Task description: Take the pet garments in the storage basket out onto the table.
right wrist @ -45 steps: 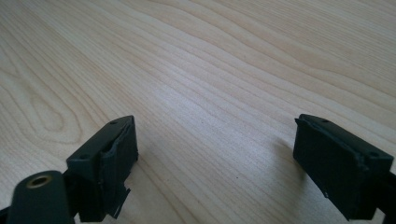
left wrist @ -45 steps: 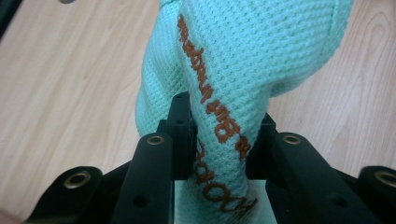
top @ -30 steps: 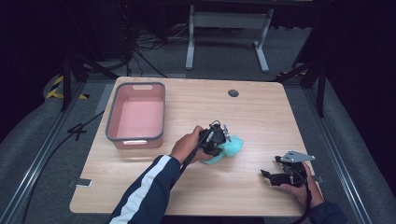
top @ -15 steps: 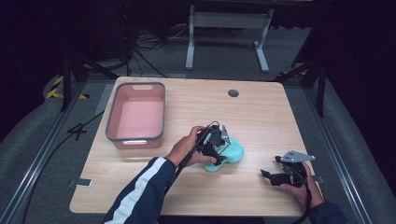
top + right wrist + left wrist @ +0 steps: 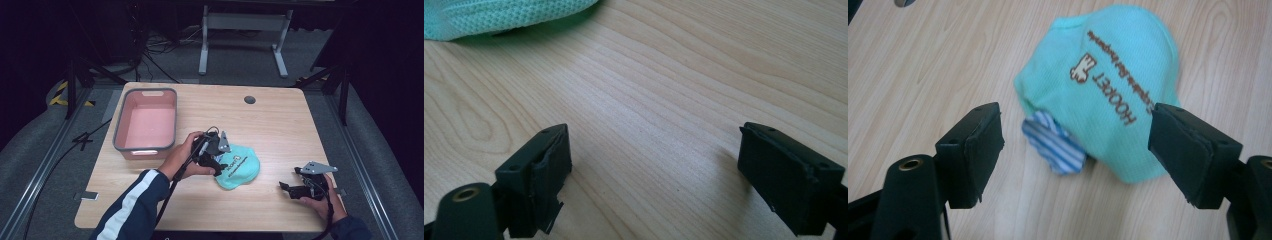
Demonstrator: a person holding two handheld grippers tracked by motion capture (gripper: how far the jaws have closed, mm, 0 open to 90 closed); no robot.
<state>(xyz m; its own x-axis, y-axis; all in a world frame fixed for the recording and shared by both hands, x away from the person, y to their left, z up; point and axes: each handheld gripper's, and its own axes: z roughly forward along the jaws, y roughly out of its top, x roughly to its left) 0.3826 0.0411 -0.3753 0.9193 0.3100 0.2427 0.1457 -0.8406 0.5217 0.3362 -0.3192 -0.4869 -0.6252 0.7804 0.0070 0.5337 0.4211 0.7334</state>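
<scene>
Two tools in use, one per hand. Left tool (image 5: 216,150) near counter centre, jaws spread wide apart and empty, aimed down at the mint-green cloth (image 5: 1108,90). From the left gripper view: cloth bunched into a rounded mound between and beyond the jaws, toward 12 o'clock, printed lettering facing up; no jaw contact with the fabric. Blue-striped scrap (image 5: 1054,142) poking out from under the near edge of the cloth, at about 7 o'clock of the mound, closest to the jaw gap. Wide opening and downward aim judged consistent with lining up for a pinch on the cloth edge or the striped piece; which of the two cannot be told.

Right tool (image 5: 300,187) parked low at 4 o'clock of the cloth, well apart from it, jaws likewise separated and holding nothing. From the right gripper view: bare counter (image 5: 664,100) between the jaws, cloth edge at the far upper left. Position judged as standby, kept out of the left tool's working zone.

Outward on the counter: pink tub (image 5: 147,125) with grey rim at 10 o'clock of the cloth, near but not touching, interior apparently vacant; placement judged suitable as a drop point for the cloth. Small dark round fitting (image 5: 249,99) in the counter surface toward 1 o'clock, well apart from all items.
</scene>
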